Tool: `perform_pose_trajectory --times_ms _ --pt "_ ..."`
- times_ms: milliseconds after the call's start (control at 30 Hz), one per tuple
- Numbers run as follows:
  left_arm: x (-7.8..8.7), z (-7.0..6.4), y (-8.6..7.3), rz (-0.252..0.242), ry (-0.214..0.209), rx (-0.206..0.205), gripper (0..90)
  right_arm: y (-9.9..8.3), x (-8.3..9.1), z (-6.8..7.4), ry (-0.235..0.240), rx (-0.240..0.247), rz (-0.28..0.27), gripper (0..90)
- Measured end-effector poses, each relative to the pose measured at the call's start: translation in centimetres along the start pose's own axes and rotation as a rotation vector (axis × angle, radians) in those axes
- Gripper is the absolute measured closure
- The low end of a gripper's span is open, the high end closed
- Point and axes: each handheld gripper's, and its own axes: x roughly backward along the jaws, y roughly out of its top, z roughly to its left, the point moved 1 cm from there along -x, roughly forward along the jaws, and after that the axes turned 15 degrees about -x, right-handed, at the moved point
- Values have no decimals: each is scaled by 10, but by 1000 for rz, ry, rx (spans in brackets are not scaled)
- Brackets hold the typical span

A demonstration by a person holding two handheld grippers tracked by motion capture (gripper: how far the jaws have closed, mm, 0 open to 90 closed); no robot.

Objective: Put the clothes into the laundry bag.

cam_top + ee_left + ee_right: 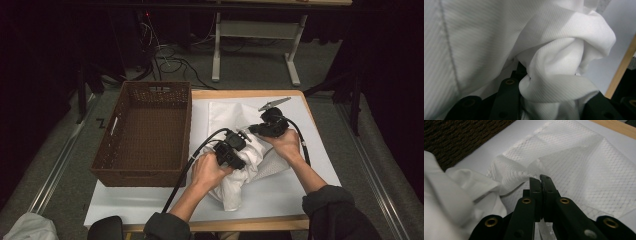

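Note:
A crumpled white garment [234, 186] lies on the white mat in front of the person. My left gripper [233, 153] rests on its upper part; in the left gripper view a thick twisted fold of the garment [556, 65] sits between the jaws of my left gripper [544, 85], which are shut on it. A white mesh bag [579, 165] lies flat behind the garment [454, 202]. My right gripper [540, 178] is shut on the bag's raised edge. From above, the right gripper [256, 129] is held just right of the left one, over the mesh bag [225, 112].
An empty brown woven basket [150, 176] stands on the left part of the table, close to the garment. The white mat [310, 150] has bare room at the right and front. The wooden table edge [250, 223] runs along the front. Black cables trail from both grippers.

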Motion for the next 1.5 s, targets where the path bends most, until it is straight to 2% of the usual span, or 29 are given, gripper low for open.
perform_pose_trajectory --times_ms 33,167,200,300,433,533,633,767,900,1000,1100,1167,1200,1300,1500 --pt "-4 1 0 -2 -3 8 687 0 0 0 0 1 1 900" --pt "-22 7 -5 -4 31 38 653 -2 0 3 8 11 11 900" --pt "-29 9 -6 2 39 56 639 -2 0 4 5 15 13 900" --pt "-38 12 -8 1 55 64 598 -2 1 7 5 32 17 900" --pt "-45 17 -10 -11 65 100 455 -2 0 6 -2 25 25 900" --pt "-41 15 -11 -19 66 108 413 -3 0 4 -5 24 29 900" --pt "-32 11 -13 -32 73 113 397 -3 0 5 2 23 24 900" --pt "-18 7 -16 -61 85 110 327 -3 -2 6 3 35 26 900" --pt "-7 3 -18 -89 147 81 275 -2 -3 8 -3 30 32 900" --pt "-3 0 -19 -132 160 50 351 -2 -2 8 -7 37 32 900" --pt "-8 -1 -17 -158 131 33 612 -2 -1 9 -7 40 33 900" --pt "-15 1 -15 -173 114 37 742 -2 0 9 -1 41 29 900" --pt "-19 3 -14 -179 109 45 774 -2 1 10 2 42 28 900" --pt "-24 8 -10 -195 122 72 817 -3 5 13 11 60 21 900" --pt "-40 20 -5 -225 157 140 803 -7 10 21 29 87 26 900"
